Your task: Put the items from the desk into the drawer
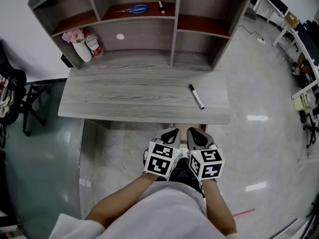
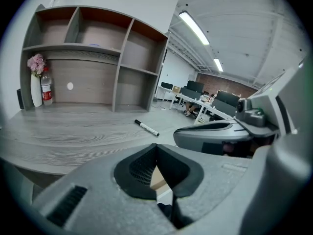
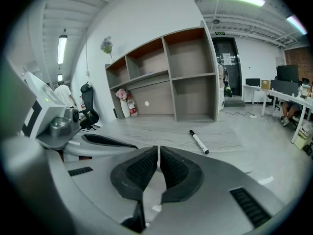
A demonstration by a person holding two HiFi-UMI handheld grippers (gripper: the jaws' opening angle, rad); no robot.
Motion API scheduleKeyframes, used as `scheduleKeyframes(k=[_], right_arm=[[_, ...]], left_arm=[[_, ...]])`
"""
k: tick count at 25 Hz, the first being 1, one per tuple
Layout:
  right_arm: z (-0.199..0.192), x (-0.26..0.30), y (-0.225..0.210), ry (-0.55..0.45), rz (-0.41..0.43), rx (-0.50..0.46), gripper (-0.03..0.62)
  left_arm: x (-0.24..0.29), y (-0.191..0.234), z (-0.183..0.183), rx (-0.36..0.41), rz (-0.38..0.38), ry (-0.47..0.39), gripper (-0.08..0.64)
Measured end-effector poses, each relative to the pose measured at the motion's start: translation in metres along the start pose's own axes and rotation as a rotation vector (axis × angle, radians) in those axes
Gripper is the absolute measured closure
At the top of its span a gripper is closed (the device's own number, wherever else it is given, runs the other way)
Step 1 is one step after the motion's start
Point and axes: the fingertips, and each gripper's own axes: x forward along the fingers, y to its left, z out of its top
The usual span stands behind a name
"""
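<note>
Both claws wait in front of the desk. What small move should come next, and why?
Probably bring the right claw forward toward the marker and open it. The marker lies on the right part of the desk, nearer this claw, which is shut, empty and short of the desk's front edge.

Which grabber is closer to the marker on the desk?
Right. The right gripper is short of the desk, almost in line with the marker; the left gripper is beside it, farther left.
</note>
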Motion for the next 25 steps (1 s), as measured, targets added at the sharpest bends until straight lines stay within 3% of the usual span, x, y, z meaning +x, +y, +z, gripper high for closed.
scheduleKeyframes(k=[11, 25], right_arm=[[0.017, 0.052, -0.072, 0.064, 0.062, -0.044, 0.589], [0.009, 0.122, -0.134, 0.16, 0.109, -0.092, 0.589]], left_arm=[[0.075, 0.009, 0.039, -0.035, 0.071, 0.029, 0.557], [0.139, 0.029, 0.048, -0.093, 0.185, 0.101, 0.557]])
